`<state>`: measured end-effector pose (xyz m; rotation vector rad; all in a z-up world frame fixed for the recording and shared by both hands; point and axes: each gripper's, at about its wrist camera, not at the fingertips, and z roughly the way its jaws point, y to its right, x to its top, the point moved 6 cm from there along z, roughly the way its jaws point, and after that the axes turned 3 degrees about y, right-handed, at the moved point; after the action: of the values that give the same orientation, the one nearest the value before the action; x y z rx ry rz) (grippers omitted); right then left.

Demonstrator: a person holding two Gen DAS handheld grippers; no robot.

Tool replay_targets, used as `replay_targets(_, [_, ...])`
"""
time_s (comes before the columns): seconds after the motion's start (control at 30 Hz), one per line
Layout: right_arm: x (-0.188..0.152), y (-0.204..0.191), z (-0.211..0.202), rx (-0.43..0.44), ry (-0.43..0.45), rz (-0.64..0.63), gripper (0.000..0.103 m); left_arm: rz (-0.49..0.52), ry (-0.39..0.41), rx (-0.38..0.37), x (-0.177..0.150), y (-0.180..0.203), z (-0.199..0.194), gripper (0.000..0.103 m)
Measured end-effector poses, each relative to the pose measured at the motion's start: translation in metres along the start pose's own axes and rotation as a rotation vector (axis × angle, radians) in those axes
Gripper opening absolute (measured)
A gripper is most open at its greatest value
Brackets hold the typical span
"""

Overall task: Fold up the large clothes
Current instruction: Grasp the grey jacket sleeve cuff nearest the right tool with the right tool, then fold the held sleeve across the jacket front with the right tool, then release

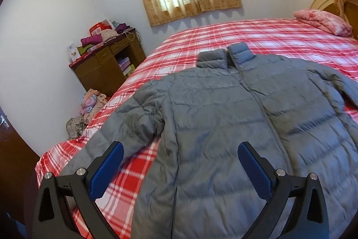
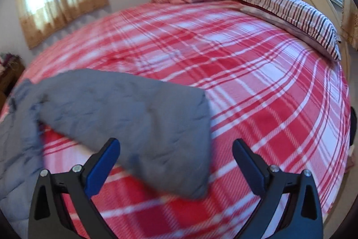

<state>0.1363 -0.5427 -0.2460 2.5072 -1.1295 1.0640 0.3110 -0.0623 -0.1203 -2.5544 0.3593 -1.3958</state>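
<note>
Left claw (image 1: 180, 156) and right claw (image 2: 176, 152) gape above grey jacket (image 1: 223, 115)

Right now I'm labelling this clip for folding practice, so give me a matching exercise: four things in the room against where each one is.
Things:
1. grey puffer jacket
2. pink folded blanket
3. striped pillow
4. wooden desk

Places:
A. against the headboard
B. beside the bed, piled with clothes
C. spread flat, front up, on the plaid bedspread
D. far corner of the bed

Pairs: 1-C, 2-D, 3-A, 4-B
</note>
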Motion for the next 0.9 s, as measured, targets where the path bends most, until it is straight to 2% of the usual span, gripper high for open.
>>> replay_targets(0.07, [0.000,0.000,0.010,0.019,-0.032,0.020,0.094,-0.015,-0.015,0.010,0.004,-0.001,0.017,0.102])
replay_targets(0.1, [-0.001,0.000,0.018,0.028,-0.049,0.025,0.089,-0.022,-0.022,0.021,0.006,-0.002,0.027,0.102])
replay_targets(0.17, [0.001,-0.003,0.021,0.014,-0.033,0.011,0.084,-0.035,-0.042,0.042,0.006,-0.004,0.042,0.102])
replay_targets(0.23, [0.005,-0.009,0.023,0.031,-0.023,-0.009,0.052,-0.047,-0.068,0.041,0.005,-0.006,0.055,0.102])
replay_targets(0.3, [0.011,-0.019,0.023,0.066,-0.022,-0.029,0.027,-0.043,-0.075,0.040,0.006,-0.008,0.064,0.102])
replay_targets(0.33, [0.013,-0.023,0.023,0.063,-0.013,-0.037,0.023,-0.036,-0.072,0.047,0.008,-0.009,0.068,0.102])
replay_targets(0.53, [0.053,-0.072,-0.005,0.084,0.115,-0.144,0.018,-0.090,-0.093,0.050,0.015,-0.028,0.089,0.102])
replay_targets(0.67, [0.083,-0.123,-0.027,0.121,0.190,-0.217,0.017,-0.120,-0.112,0.046,0.019,-0.034,0.102,0.102])
replay_targets(0.8, [0.092,-0.184,-0.046,0.173,0.243,-0.311,0.017,-0.132,-0.096,0.062,0.026,-0.043,0.110,0.102])
replay_targets(0.9, [0.086,-0.235,-0.054,0.220,0.268,-0.394,0.016,-0.147,-0.088,0.074,0.030,-0.053,0.115,0.102])
